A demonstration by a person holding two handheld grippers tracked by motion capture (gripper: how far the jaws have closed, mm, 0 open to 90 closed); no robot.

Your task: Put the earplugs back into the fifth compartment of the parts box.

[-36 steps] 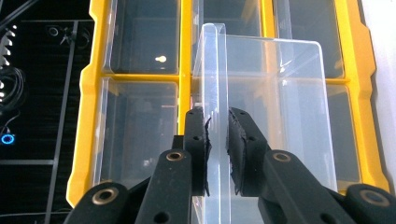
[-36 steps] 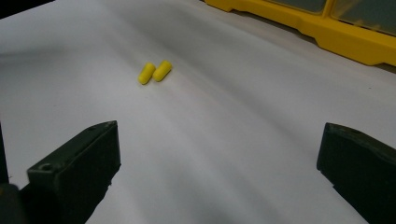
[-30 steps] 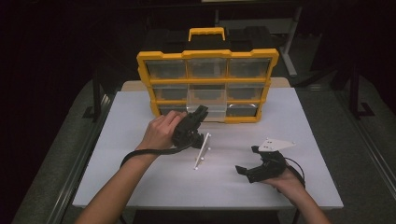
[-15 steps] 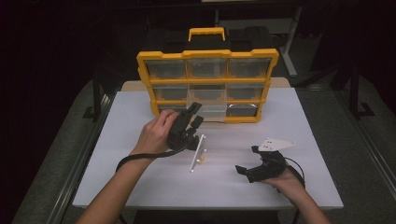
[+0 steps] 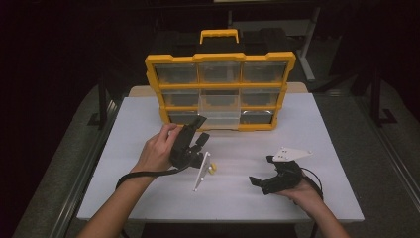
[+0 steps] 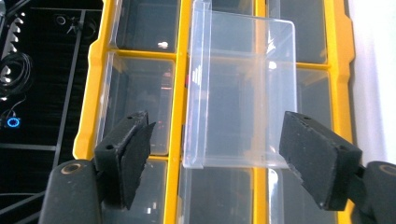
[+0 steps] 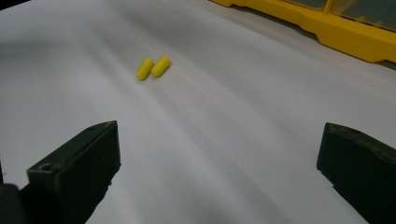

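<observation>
A yellow organizer (image 5: pixel 220 58) with clear drawers stands at the back of the white table. Its lower middle clear drawer (image 5: pixel 218 117) (image 6: pixel 240 102) is pulled out. My left gripper (image 5: pixel 200 131) (image 6: pixel 222 156) points at that drawer from just in front. Its jaws have just been opening and stand wide, with the drawer's front edge between the tips and the pads off it. Two small yellow plugs (image 5: pixel 212 169) (image 7: pixel 153 68) lie side by side on the table. My right gripper (image 5: pixel 261 171) (image 7: pixel 219 168) rests low at the front right, open and empty, facing the plugs.
The white table (image 5: pixel 322 134) ends at dark gaps on both sides. The organizer's yellow base (image 7: pixel 345 32) lies beyond the plugs in the right gripper view. A black case with a yellow handle (image 5: pixel 219 35) sits behind the organizer.
The left gripper's jaws have opened, and the left hand has shifted a little to the left and nearer. The right hand has kept still.
</observation>
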